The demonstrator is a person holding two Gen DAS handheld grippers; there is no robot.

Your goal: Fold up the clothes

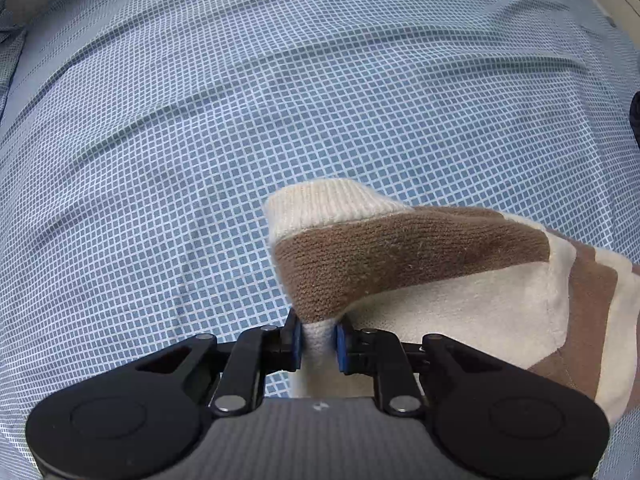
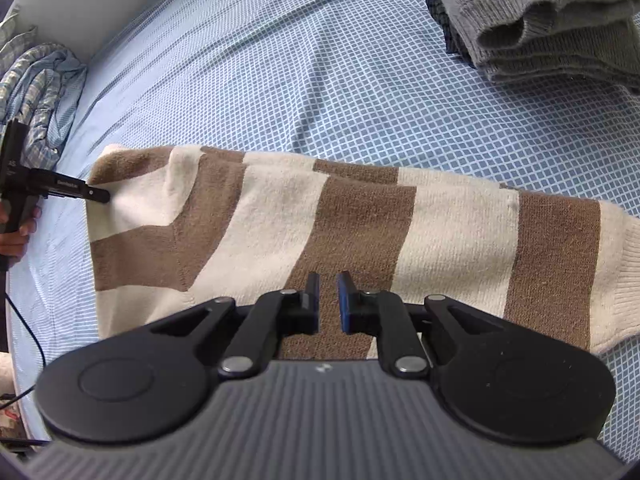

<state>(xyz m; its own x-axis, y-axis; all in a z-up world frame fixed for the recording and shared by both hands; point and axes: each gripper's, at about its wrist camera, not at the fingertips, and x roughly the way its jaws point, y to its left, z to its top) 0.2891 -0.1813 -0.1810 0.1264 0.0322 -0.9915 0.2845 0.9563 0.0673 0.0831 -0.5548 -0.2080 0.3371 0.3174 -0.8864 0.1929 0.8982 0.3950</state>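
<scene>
A brown and cream striped knit sweater (image 2: 360, 216) lies spread across the blue checked bed sheet (image 2: 320, 60). In the left wrist view my left gripper (image 1: 319, 340) is shut on a cream fold of the sweater (image 1: 400, 256), and its ribbed edge stands up in front of the jaws. The right wrist view shows that same left gripper (image 2: 100, 195) pinching the sweater's far left corner. My right gripper (image 2: 328, 296) hovers over the sweater's middle, its jaws almost together with nothing between them.
A folded grey knit garment (image 2: 560, 20) sits at the upper right over something dark. A crumpled blue plaid cloth (image 2: 40, 92) lies by the white wall on the left. A person's hand (image 2: 16, 236) holds the left gripper, and a black cable (image 2: 32, 340) trails below it.
</scene>
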